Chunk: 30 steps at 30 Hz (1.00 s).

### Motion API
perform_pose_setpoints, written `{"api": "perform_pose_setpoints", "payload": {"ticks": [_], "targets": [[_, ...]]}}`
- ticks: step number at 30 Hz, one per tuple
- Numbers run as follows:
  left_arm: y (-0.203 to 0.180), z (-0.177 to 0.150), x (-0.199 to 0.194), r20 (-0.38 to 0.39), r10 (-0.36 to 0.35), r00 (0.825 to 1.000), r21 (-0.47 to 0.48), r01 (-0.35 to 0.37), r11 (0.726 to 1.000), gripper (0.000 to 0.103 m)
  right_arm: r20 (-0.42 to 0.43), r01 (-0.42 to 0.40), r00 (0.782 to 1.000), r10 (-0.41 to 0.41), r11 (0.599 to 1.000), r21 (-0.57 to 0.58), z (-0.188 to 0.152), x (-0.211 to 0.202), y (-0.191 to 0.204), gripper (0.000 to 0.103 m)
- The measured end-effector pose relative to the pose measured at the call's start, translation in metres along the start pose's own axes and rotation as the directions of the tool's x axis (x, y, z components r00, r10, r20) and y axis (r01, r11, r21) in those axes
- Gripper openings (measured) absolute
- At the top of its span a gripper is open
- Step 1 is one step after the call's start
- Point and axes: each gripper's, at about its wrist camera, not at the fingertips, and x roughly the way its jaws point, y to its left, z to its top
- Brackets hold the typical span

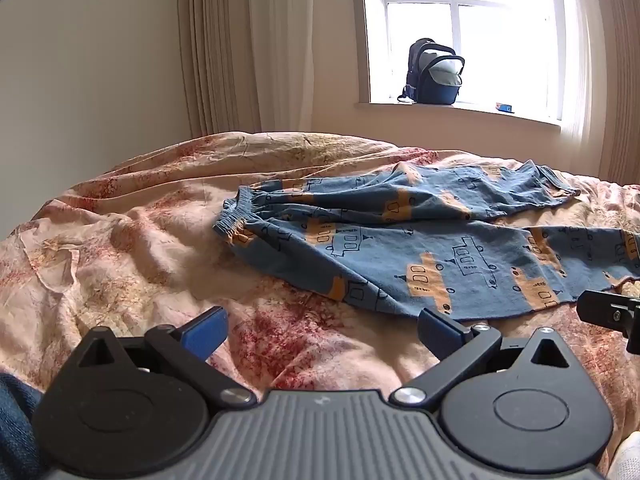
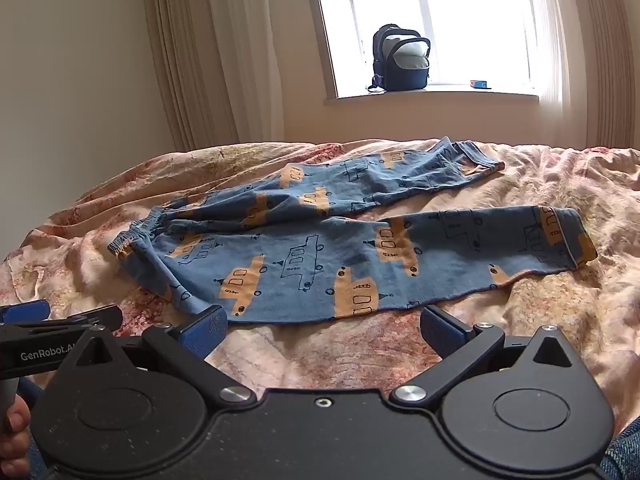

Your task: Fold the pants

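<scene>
Blue pants (image 1: 420,248) with an orange and black vehicle print lie spread on the bed, waistband (image 1: 236,216) to the left and both legs running right. The right wrist view shows the whole pants (image 2: 320,264), the near leg ending in a cuff (image 2: 576,236) and the far leg's cuff (image 2: 476,160) farther back. My left gripper (image 1: 322,330) is open just short of the near leg's lower edge, nothing between its blue pads. Over the bedspread in front of the same edge, my right gripper (image 2: 324,328) stands open and empty too.
The bed carries a crumpled pink and red floral bedspread (image 1: 140,248). Behind it stand beige curtains (image 1: 240,48) and a bright window with a dark backpack (image 1: 434,72) on the sill. A hand (image 2: 14,436) holds the left gripper's handle at the lower left.
</scene>
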Motion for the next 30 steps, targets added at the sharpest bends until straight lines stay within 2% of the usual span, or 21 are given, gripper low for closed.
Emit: {"api": "perform_pose_setpoints", "payload": {"ticks": [30], "targets": [[0.0028, -0.0026, 0.0026, -0.006, -0.005, 1.000, 0.002, 0.005, 1.000, 0.103, -0.007, -0.001, 1.000, 0.001, 1.000, 0.003, 0.0001, 0.0006, -0.0004, 0.103]]}}
